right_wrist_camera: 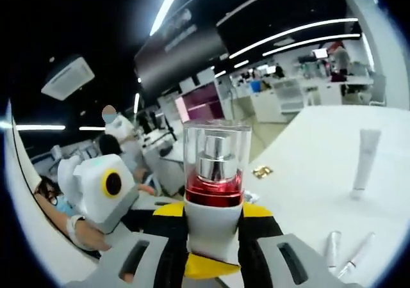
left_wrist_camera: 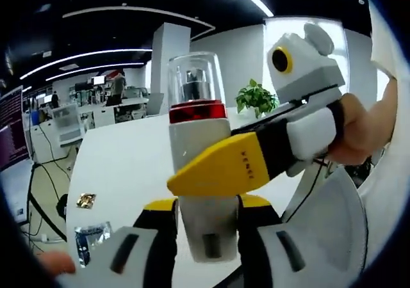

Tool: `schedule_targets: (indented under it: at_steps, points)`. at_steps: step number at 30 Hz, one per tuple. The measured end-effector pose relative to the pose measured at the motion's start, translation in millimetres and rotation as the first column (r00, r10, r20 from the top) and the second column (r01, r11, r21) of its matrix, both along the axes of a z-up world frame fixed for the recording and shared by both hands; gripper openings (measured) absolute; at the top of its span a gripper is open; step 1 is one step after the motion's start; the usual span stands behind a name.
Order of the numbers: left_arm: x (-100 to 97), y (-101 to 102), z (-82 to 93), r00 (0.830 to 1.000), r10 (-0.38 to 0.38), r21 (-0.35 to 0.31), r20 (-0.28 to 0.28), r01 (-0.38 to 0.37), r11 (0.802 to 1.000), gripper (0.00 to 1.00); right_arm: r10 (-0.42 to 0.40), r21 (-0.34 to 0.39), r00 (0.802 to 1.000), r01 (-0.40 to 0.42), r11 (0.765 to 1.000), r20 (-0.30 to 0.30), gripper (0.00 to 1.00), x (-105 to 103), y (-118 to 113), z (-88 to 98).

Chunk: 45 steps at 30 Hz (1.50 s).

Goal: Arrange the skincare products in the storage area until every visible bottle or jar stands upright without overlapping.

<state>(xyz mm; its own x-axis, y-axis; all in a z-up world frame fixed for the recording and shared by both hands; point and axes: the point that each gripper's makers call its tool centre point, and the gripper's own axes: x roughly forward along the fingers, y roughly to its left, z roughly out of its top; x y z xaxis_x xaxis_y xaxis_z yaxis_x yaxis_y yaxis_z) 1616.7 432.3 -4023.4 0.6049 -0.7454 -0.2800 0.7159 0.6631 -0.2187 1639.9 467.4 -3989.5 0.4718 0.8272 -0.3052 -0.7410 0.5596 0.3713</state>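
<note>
A: Bottle (left_wrist_camera: 200, 153) first. Where is it seen?

B: It is held up in the air, above the big white table (left_wrist_camera: 122, 166). It is white, with a red band and a clear cap (right_wrist_camera: 216, 148).

A: What is it held by?

B: It is squeezed low down by the left gripper (left_wrist_camera: 206, 237). It is pinched in the middle by the right gripper (right_wrist_camera: 213, 246), whose yellow jaw is laid across it.

A: What is seen on the table?

B: A white tube (right_wrist_camera: 365, 160) is stood upright. Two thin tubes (right_wrist_camera: 346, 253) are laid flat near the edge. A small gold thing (left_wrist_camera: 86, 201) and a shiny packet (left_wrist_camera: 90, 239) are laid there too.
</note>
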Motion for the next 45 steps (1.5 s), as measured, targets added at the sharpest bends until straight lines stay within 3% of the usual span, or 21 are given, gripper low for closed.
schedule_targets:
  at_steps: [3,6,9,12,17,20,23,26,29,31,35,38,41,45]
  points:
    - [-0.9,6,2.5,0.999,0.028,-0.074,-0.026,-0.03,0.997,0.45,-0.015,0.028,1.0,0.015,1.0,0.003,0.26,4,-7,5.0]
    - [4.7,24,-9.9,0.996,0.093,0.024,0.01,-0.093,0.995,0.45,-0.036,0.032,0.999,0.035,0.999,0.01,0.26,10,-14,8.2]
    - [4.6,39,-22.0,0.993,0.115,0.117,0.007,-0.115,0.986,0.42,-0.07,0.035,0.997,0.07,0.997,0.01,0.26,21,-25,10.2]
    - [6.4,58,-18.2,0.989,0.131,0.164,0.073,-0.141,0.976,0.36,-0.098,0.031,0.995,0.097,0.995,0.016,0.26,31,-38,12.4]
    - [9.7,87,-38.8,0.985,0.149,0.332,0.088,-0.17,0.928,0.41,-0.157,0.021,0.987,0.156,0.988,0.038,0.26,52,-63,19.2]
    - [7.7,104,-55.3,0.984,0.142,0.465,0.105,-0.175,0.868,0.41,-0.187,-0.009,0.98,0.188,0.982,0.073,0.26,63,-76,21.4]
    - [7.7,106,-56.4,0.98,0.175,0.421,0.101,-0.201,0.885,0.36,-0.213,-0.032,0.973,0.217,0.976,0.094,0.26,73,-87,21.9]
    - [8.2,110,-65.0,0.973,0.221,0.417,0.066,-0.228,0.88,0.35,-0.232,-0.043,0.967,0.237,0.97,0.105,0.26,79,-95,21.9]
    - [10.3,112,-76.8,0.972,0.223,0.483,0.075,-0.231,0.844,0.35,-0.255,-0.045,0.962,0.26,0.964,0.103,0.26,85,-103,20.5]
    - [10.3,113,-83.0,0.971,0.231,0.497,0.062,-0.231,0.836,0.34,-0.272,-0.037,0.957,0.277,0.96,0.096,0.26,89,-108,20.6]
    - [7.2,116,-89.2,0.973,0.216,0.551,0.074,-0.221,0.805,0.21,-0.291,-0.018,0.948,0.295,0.955,0.13,0.26,94,-115,28.8]
    - [7.2,114,-86.8,0.975,0.207,0.546,0.085,-0.219,0.809,0.21,-0.295,-0.003,0.943,0.299,0.954,0.153,0.26,98,-118,35.0]
    - [7.0,115,-88.8,0.973,0.224,0.532,0.06,-0.221,0.817,0.2,-0.307,0.002,0.938,0.311,0.951,0.162,0.26,104,-124,34.6]
    - [7.5,116,-91.9,0.971,0.236,0.529,0.041,-0.221,0.819,0.23,-0.349,-0.064,0.925,0.362,0.93,0.15,0.26,117,-142,14.8]
